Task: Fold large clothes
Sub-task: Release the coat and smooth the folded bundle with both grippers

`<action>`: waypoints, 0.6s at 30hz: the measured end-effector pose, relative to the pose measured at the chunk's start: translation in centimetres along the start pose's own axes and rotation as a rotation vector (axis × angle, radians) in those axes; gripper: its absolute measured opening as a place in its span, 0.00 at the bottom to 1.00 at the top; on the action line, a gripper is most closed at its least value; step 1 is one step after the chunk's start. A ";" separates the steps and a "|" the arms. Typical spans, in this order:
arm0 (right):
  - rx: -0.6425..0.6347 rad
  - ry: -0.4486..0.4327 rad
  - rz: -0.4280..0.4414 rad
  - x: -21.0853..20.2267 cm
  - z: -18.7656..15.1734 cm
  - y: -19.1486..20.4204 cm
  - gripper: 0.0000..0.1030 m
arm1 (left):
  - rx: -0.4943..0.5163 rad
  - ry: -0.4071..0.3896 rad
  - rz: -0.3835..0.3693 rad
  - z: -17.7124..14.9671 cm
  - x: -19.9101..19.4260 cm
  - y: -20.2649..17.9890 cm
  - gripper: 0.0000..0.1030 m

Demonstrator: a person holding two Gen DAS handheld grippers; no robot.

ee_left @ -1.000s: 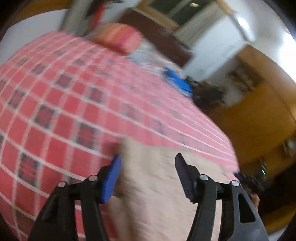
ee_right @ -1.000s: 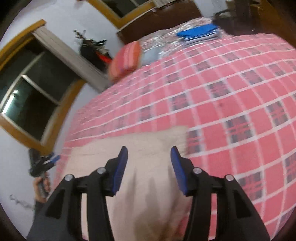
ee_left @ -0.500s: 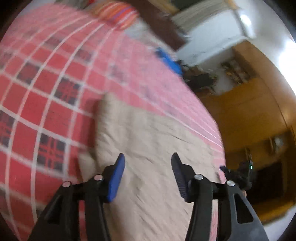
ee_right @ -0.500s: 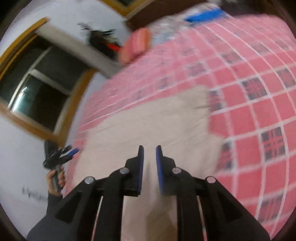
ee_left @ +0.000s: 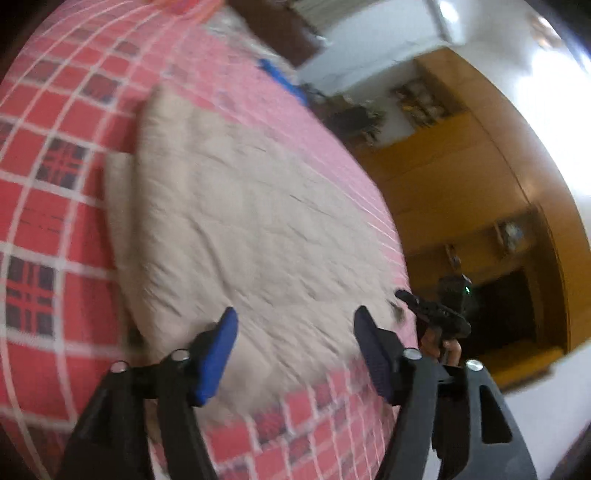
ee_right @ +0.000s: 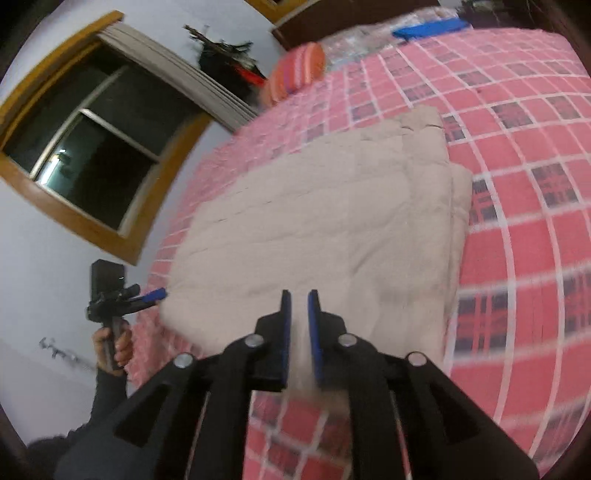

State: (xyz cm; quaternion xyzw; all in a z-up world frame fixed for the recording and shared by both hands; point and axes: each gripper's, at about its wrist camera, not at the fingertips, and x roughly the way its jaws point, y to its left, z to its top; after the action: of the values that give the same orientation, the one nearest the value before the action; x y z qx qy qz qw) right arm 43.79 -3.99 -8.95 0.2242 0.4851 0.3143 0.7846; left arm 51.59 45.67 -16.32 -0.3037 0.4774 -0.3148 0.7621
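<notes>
Beige folded cloth [ee_right: 325, 229] spread flat on a red plaid bedspread [ee_right: 524, 155], 1 piece, with a narrower lower layer showing along its right edge in the right wrist view. Same cloth [ee_left: 236, 221] filling the middle of the left wrist view, wrinkled, lying near the bed's near edge.

Around it: 1 orange striped pillow [ee_right: 295, 72] at the far end of the bed, well apart from the cloth. 1 blue flat item [ee_right: 428, 27] farther back beside a patterned silvery sheet; too blurred to name more closely. Nothing lying on top of the cloth.

Right gripper [ee_right: 299, 325] low over the cloth's near edge, blue pads nearly together, pinching a pale strip of the beige cloth between them. Left gripper [ee_left: 295, 347] over the near part of the cloth, jaws spread wide, nothing between them. Left hand [ee_right: 112, 341] wrapped round that gripper's handle, dark sleeve below it.

Room: 1 dark window [ee_right: 85, 158] in a wooden frame with a pale curtain pushed aside, white wall beneath. Dark wooden headboard behind the pillow. On the other side, yellow-brown wooden cabinets [ee_left: 461, 177] with small shelves, contents too small to tell. Dark clothes hanging near the window corner.
</notes>
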 end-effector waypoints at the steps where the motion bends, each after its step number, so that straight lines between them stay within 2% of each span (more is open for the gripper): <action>1: 0.005 0.007 -0.013 0.1 -1.0 -0.2 0.15 | 0.008 0.022 0.023 -0.6 0.5 0.3 0.67; 3: 0.031 0.026 -0.068 1.1 -1.9 -1.9 0.10 | -0.001 0.050 0.066 -0.7 1.7 1.9 0.66; 5: 0.043 0.038 -0.115 2.4 -2.0 -2.8 0.02 | -0.076 0.075 0.045 -0.5 2.4 4.1 0.52; 7: 0.005 0.025 -0.150 2.0 -1.9 -1.0 0.12 | -0.126 0.073 -0.015 0.1 1.1 4.2 0.53; 8: -0.023 0.011 -0.171 1.8 -1.9 0.7 0.20 | -0.122 0.050 -0.024 0.4 -0.4 4.0 0.58; 9: -0.087 -0.016 -0.226 0.9 -2.3 2.9 0.23 | -0.114 0.014 -0.018 1.1 -2.0 3.8 0.65; 10: -0.175 -0.035 -0.286 0.3 -3.1 5.7 0.31 | -0.111 -0.024 0.002 1.7 -3.7 3.9 0.80; 11: -0.272 -0.045 -0.354 0.3 -4.2 8.6 0.44 | -0.120 -0.055 0.038 2.4 -5.3 4.3 0.93; 12: -0.363 -0.051 -0.420 0.7 -4.7 10.8 0.53 | -0.134 -0.070 0.065 2.8 -6.5 5.0 0.96; 13: -0.430 -0.055 -0.468 1.3 -5.8 12.6 0.68 | -0.153 -0.067 0.076 3.4 -7.3 5.9 0.96; 15: -0.640 -0.049 -0.600 4.2 -9.2 17.7 0.75 | -0.235 -0.037 0.073 5.6 -7.9 8.1 0.96; 18: -0.866 -0.027 -0.730 7.5 -13.8 20.7 0.76 | -0.270 -0.005 0.093 7.3 -8.2 10.7 0.96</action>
State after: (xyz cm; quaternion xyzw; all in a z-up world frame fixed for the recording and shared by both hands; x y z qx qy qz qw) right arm 28.10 16.54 -5.98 -0.2964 0.3477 0.1901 0.8690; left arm 57.46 59.81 -17.47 -0.3817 0.5271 -0.2111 0.7293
